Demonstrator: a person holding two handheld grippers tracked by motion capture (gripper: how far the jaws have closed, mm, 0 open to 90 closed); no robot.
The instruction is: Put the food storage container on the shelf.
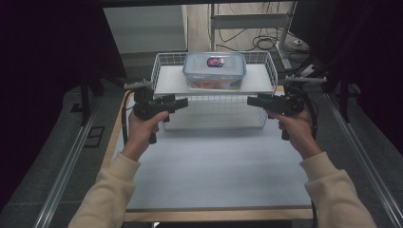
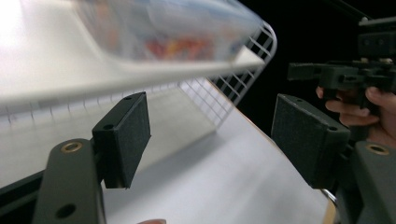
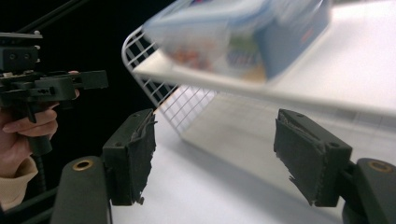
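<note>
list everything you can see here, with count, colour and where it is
food container: 1, clear with a blue-rimmed lid, colourful contents, on the rack's top shelf
wire rack: 1, white, at the far edge of the table
table: 1, pale grey top with a wood edge, in front of the person
cables: several, dark, on the floor beyond the rack
left gripper: 1, black, jaws open and empty, left of the rack
right gripper: 1, black, jaws open and empty, right of the rack
sleeves: 2, cream, at the bottom edge
</note>
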